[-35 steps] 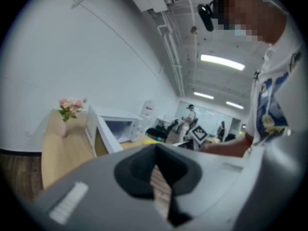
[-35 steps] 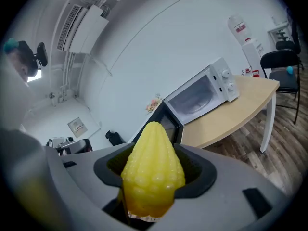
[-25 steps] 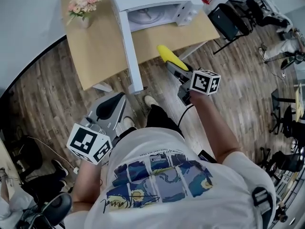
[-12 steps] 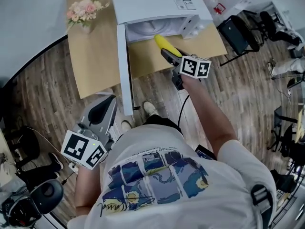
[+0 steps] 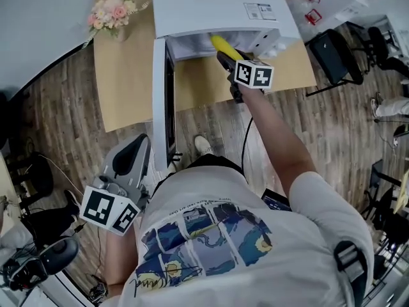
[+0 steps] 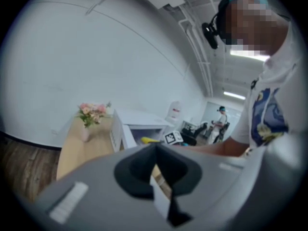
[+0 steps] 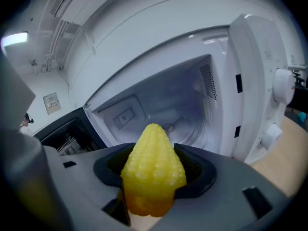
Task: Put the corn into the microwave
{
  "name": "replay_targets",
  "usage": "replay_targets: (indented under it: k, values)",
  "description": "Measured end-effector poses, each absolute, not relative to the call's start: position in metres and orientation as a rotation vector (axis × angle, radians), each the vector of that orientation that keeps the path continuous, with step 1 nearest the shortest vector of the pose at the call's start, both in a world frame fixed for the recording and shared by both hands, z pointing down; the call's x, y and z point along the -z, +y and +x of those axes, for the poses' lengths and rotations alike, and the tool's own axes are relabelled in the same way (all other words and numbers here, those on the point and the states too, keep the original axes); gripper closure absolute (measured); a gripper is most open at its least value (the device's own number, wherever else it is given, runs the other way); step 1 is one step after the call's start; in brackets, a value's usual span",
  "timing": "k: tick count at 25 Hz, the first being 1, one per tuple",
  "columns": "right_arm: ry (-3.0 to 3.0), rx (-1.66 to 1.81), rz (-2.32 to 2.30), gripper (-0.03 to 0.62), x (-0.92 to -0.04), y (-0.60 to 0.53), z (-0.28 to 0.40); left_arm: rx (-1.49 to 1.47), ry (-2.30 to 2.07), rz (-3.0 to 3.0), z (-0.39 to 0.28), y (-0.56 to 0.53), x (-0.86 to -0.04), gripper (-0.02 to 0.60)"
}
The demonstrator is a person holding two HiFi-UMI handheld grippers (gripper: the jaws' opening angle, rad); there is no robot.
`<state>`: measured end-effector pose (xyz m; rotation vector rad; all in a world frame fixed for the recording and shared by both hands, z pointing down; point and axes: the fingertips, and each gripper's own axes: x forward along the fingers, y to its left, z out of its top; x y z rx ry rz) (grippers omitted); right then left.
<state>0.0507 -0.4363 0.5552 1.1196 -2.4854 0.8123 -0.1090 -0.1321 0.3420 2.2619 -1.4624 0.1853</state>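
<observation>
The corn [image 7: 153, 170] looks like glossy, bumpy yellow plastic, the microwave [image 5: 211, 5] smooth white with a shiny inside, the table [image 5: 128, 75] matt pale wood, the floor [image 5: 57, 126] grained planks.

Right gripper at the microwave opening, corn in its jaws

The right gripper [image 7: 154, 171] has its jaws closed on the yellow corn [image 7: 153, 160], whose tip points into the white cavity [image 7: 168, 105] of the microwave [image 7: 250, 71]. The door [image 7: 67, 134] stands open at the left. Two round knobs [image 7: 283, 88] sit on the front panel at the right, above a tan table [image 7: 284, 165].
</observation>
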Motion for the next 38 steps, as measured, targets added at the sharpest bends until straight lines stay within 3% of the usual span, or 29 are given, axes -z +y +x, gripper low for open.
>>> replay_targets:
  k: [38]
  values:
    - [-2.297,-0.344,1.062,0.344,-0.607,-0.534,-0.002,-0.186,-1.723,1.988,-0.132,-0.120,-0.358,0.572]
